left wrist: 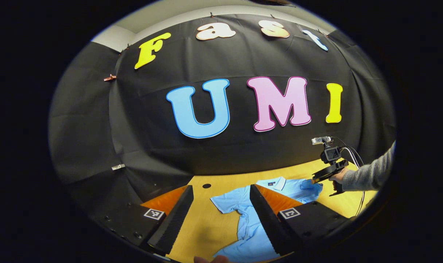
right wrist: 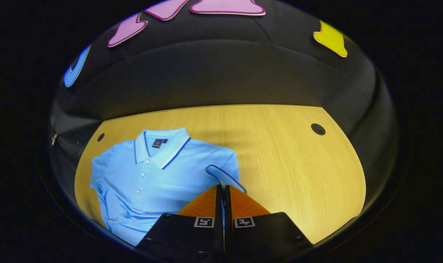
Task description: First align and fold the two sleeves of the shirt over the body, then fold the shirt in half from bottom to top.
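You have one shirt here, a light blue polo, lying front up on one wooden table. In the right gripper view it fills the lower left of the frame, collar toward the top, with three small buttons down the placket and a dark label inside the neck. Two round holes show in the table top, one at the upper left edge and one at the upper right.

Your right gripper sits at the bottom centre of that view. Its jaws are pressed almost together, and the trimmed cuff of one sleeve is pinched between them, raised off the table and curling over the shirt's body just above the fingertips.

In the left gripper view, your left gripper is at the bottom of the frame with its jaws spread wide and nothing between them. It hangs above the table, and the shirt lies beneath and beyond it, in the lower centre, partly hidden by the finger on the frame's right. The other sleeve lies flat, spread toward the left of the shirt.

At the right edge of that same view you can see the right gripper farther off, held by a hand in a grey sleeve, at the shirt's far shoulder.
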Demonstrator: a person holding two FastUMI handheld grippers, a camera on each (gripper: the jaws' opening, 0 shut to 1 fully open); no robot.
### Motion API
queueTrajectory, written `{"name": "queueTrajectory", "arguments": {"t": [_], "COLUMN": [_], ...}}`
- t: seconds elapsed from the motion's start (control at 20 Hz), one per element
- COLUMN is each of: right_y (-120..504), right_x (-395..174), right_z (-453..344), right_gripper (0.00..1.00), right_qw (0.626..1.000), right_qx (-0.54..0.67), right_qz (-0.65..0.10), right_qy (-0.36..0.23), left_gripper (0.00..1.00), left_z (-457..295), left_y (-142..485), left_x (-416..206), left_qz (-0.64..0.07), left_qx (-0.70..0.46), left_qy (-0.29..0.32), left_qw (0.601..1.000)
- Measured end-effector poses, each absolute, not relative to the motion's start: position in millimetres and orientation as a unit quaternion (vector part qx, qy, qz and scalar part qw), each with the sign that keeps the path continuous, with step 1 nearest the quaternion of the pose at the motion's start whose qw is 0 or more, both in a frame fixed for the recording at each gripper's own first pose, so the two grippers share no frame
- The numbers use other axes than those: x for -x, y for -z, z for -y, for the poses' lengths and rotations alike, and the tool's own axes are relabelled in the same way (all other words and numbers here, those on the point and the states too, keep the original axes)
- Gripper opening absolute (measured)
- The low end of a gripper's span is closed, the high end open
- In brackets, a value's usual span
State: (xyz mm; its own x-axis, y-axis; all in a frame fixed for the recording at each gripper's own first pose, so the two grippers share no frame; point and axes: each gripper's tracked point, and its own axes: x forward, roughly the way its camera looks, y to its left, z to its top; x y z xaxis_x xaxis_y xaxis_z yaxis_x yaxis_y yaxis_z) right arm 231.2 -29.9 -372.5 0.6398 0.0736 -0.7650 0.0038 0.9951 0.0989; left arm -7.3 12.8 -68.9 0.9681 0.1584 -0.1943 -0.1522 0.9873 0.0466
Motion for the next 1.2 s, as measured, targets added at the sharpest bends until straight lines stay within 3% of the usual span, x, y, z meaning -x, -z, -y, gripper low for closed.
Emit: {"name": "queueTrajectory", "arguments": {"t": [0.3, 0.55, 0.7, 0.75, 0.8, 0.9, 1.0, 1.05, 1.1, 1.15, 1.2], "right_y": [362, 356, 379, 385, 393, 414, 431, 436, 436, 436, 433], "right_x": [-218, -236, -232, -234, -234, -231, -227, -226, -226, -228, -227], "right_z": [-52, 10, 38, 44, 48, 50, 48, 52, 53, 51, 49], "right_gripper": [0.05, 0.07, 0.39, 0.39, 0.33, 0.39, 0.33, 0.36, 0.26, 0.09, 0.06], "right_qw": [0.902, 0.923, 0.911, 0.91, 0.907, 0.895, 0.883, 0.88, 0.881, 0.883, 0.883], "right_qx": [-0.047, 0.013, 0.027, 0.03, 0.033, 0.031, 0.025, 0.033, 0.039, 0.037, 0.036], "right_qz": [-0.422, -0.384, -0.412, -0.414, -0.42, -0.446, -0.469, -0.473, -0.472, -0.468, -0.467], "right_qy": [-0.075, -0.023, -0.002, 0.005, 0.009, 0.01, 0.007, 0.013, 0.015, 0.015, 0.015], "left_gripper": [0.99, 0.98, 0.98, 0.98, 0.98, 0.99, 0.99, 0.99, 0.99, 0.99, 0.99], "left_z": [-28, -33, -31, -31, -30, -30, -31, -31, -31, -33, -35], "left_y": [70, 75, 79, 80, 80, 80, 81, 83, 84, 86, 87], "left_x": [15, 16, 13, 12, 12, 11, 10, 11, 12, 12, 13], "left_qz": [-0.096, -0.098, -0.101, -0.103, -0.103, -0.104, -0.106, -0.107, -0.109, -0.111, -0.113], "left_qx": [-0.01, -0.006, -0.003, -0.003, -0.003, -0.006, -0.011, -0.012, -0.013, -0.012, -0.011], "left_qy": [-0.08, -0.082, -0.082, -0.083, -0.083, -0.083, -0.084, -0.084, -0.085, -0.086, -0.087], "left_qw": [0.992, 0.992, 0.991, 0.991, 0.991, 0.991, 0.991, 0.991, 0.99, 0.99, 0.99]}}
